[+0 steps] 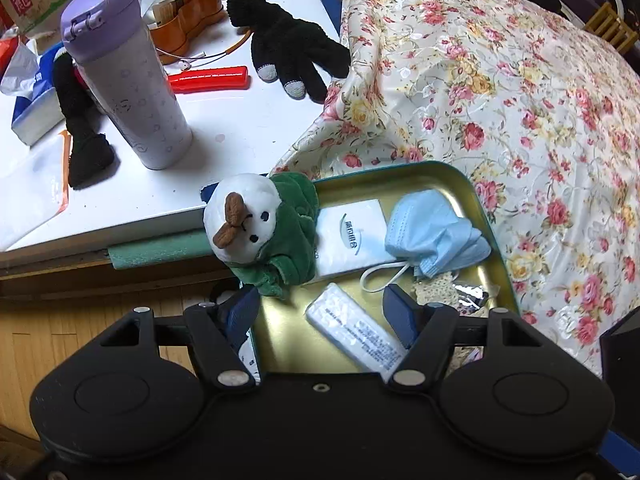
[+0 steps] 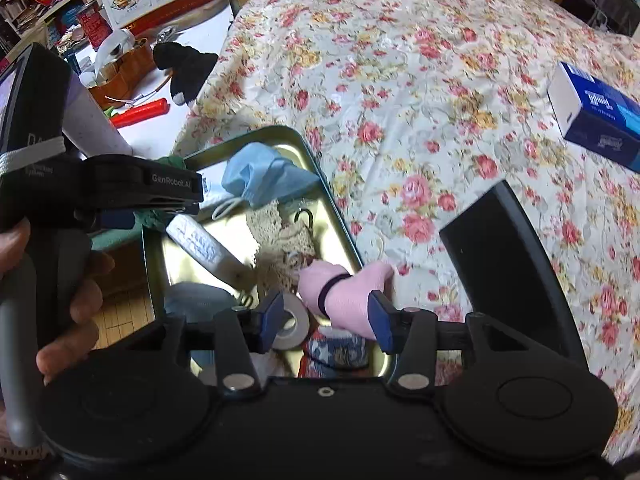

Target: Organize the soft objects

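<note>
My left claw point(image 1: 322, 312) hangs with its jaws spread wide over the near end of the gold tin tray point(image 1: 478, 190), gripping nothing; its left finger sits outside the tray's rim, just below the plush toy point(image 1: 260, 226) — a white-headed figure in a green hood, slumped over the tray's left edge. Inside the tray lie a crumpled blue face mask point(image 1: 434, 236), a white packet point(image 1: 352, 240) with a printed logo, and a wrapped tissue pack point(image 1: 358, 336) right between my fingers. On the white table beyond stand a purple-lidded bottle point(image 1: 128, 76) and a red pen case point(image 1: 208, 79), with a black knit glove point(image 1: 292, 52) lying flat near the floral cloth point(image 1: 500, 80). My right claw point(image 2: 326, 316) is also parted, and a pink fabric piece point(image 2: 344, 292) with a dark band lies across the tray's rim between its tips — whether the pads actually press it I cannot tell. A blue box point(image 2: 596, 116) rests well apart on the cloth.
</note>
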A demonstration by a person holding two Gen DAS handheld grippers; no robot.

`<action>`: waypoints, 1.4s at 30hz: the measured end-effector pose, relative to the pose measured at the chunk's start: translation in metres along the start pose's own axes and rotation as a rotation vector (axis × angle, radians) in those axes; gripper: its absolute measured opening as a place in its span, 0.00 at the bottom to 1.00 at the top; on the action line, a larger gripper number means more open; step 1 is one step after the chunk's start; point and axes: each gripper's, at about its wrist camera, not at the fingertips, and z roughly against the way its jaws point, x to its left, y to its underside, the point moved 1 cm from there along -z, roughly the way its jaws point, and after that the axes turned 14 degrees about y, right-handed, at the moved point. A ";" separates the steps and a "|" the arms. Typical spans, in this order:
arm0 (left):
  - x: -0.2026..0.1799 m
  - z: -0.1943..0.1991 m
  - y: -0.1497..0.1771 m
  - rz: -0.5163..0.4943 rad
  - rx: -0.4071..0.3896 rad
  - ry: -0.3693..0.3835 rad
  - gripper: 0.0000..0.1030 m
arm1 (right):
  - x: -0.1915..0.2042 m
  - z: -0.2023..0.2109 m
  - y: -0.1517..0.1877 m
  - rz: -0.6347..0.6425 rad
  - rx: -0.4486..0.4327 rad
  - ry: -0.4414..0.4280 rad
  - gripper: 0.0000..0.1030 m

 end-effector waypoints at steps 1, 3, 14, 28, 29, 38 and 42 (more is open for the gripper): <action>-0.001 -0.001 0.001 -0.008 0.003 -0.004 0.64 | 0.000 0.000 0.001 -0.001 0.005 -0.001 0.44; -0.003 -0.001 0.003 -0.025 0.007 -0.009 0.72 | -0.001 0.002 0.004 -0.006 0.009 0.002 0.45; -0.013 0.000 0.023 -0.098 0.027 -0.004 0.74 | -0.012 0.009 0.024 -0.031 0.031 0.020 0.50; -0.041 0.036 0.092 -0.148 -0.024 -0.025 0.80 | -0.038 0.011 0.084 -0.028 0.113 0.070 0.55; -0.043 0.040 0.096 -0.146 -0.031 -0.028 0.82 | -0.040 0.014 0.089 -0.028 0.106 0.071 0.56; -0.060 0.074 0.139 -0.137 -0.071 -0.049 0.87 | -0.064 0.038 0.120 -0.038 0.045 0.063 0.60; -0.067 0.087 0.156 -0.140 -0.088 -0.064 0.91 | -0.073 0.045 0.132 -0.045 0.031 0.050 0.61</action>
